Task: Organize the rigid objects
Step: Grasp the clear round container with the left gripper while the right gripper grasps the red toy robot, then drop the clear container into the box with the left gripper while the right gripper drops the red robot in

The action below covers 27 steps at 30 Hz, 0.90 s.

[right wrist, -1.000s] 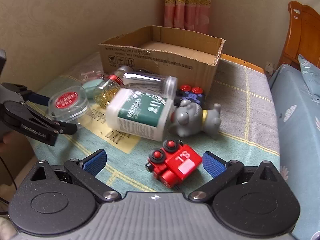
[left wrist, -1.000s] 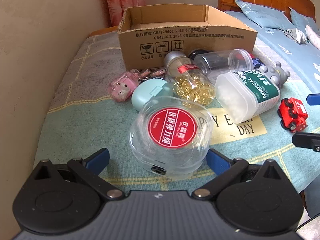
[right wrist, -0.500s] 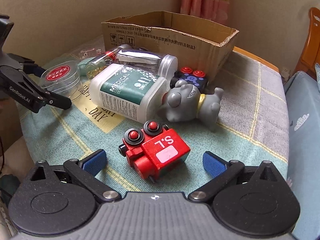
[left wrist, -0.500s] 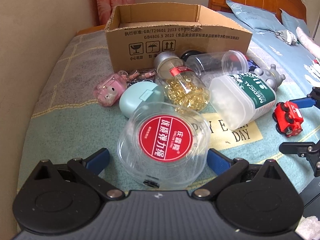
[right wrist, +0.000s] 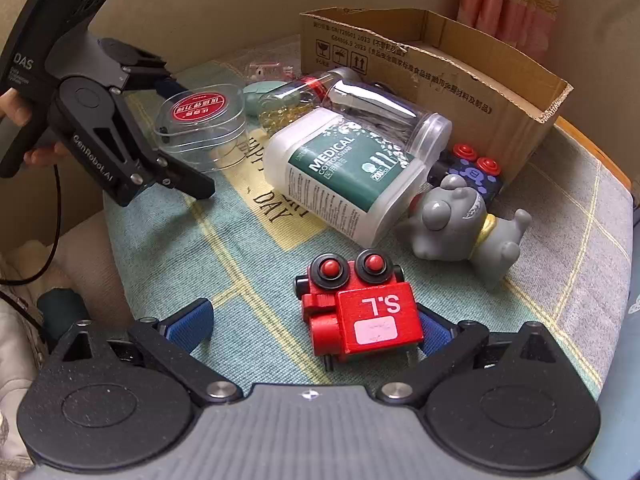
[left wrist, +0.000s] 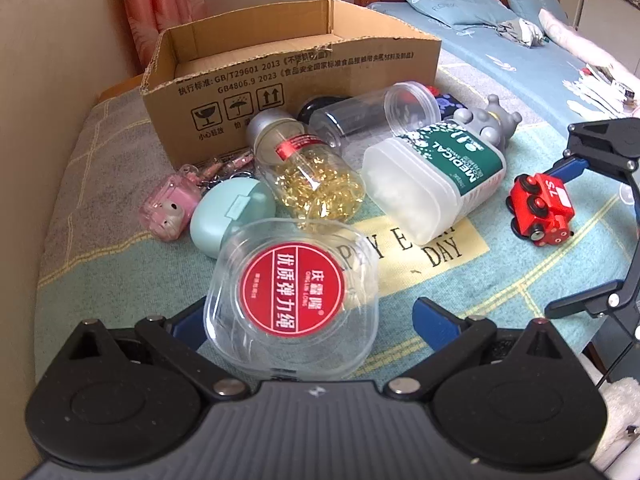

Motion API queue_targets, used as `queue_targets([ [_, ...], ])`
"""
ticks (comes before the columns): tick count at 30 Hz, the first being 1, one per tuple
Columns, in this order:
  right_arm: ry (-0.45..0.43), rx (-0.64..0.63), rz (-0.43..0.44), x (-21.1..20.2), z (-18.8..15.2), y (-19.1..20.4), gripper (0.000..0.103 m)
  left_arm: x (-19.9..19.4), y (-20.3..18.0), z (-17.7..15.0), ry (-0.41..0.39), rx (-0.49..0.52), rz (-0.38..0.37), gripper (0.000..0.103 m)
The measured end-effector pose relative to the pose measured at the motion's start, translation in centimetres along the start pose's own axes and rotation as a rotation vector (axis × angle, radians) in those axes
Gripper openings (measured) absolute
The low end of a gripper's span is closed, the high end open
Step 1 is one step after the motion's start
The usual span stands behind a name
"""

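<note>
A clear round box with a red label lies on the cloth between the fingers of my left gripper, which is open; the left pad is hidden behind the box and the right pad stands apart from it. A red toy train marked "S.L" sits between the fingers of my right gripper, also open, close against the right pad. The right wrist view shows the left gripper astride the clear box. The right gripper brackets the train. An open cardboard box stands behind.
Between the grippers lie a cotton swab jar, a capsule bottle, a clear jar, a grey toy dog, a blue toy train, a teal case and a pink case. A wall runs along the left.
Both grippers have moved forward and lower. The clear box now sits deeper between the left fingers, and the red train has come in between the right fingers.
</note>
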State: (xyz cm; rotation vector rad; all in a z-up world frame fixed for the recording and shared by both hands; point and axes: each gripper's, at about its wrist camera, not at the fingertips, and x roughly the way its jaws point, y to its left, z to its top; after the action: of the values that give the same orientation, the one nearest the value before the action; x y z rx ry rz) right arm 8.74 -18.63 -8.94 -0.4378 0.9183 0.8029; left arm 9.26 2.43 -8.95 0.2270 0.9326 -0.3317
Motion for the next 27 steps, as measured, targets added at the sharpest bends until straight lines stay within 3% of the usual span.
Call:
queue_targets([
  [4,0.000,-0.014,-0.026,-0.2,0.3,0.1,0.101,-0.1,0.5,0.6,-0.008,0.009,0.020,0.094],
  [7,-0.003,0.001,-0.036,-0.3,0.7,-0.3,0.091,-0.2,0.8,1.0,-0.003,0.011,0.006,0.083],
  [16,0.006,0.016,-0.078,-1.4,0.7,-0.2,0.061,-0.4,0.8,0.8,0.013,-0.005,0.022,0.076],
  [27,0.004,0.030,-0.112,-3.2,1.5,-0.2,0.061,-3.4,0.5,1.7,-0.033,-0.001,0.010,0.076],
])
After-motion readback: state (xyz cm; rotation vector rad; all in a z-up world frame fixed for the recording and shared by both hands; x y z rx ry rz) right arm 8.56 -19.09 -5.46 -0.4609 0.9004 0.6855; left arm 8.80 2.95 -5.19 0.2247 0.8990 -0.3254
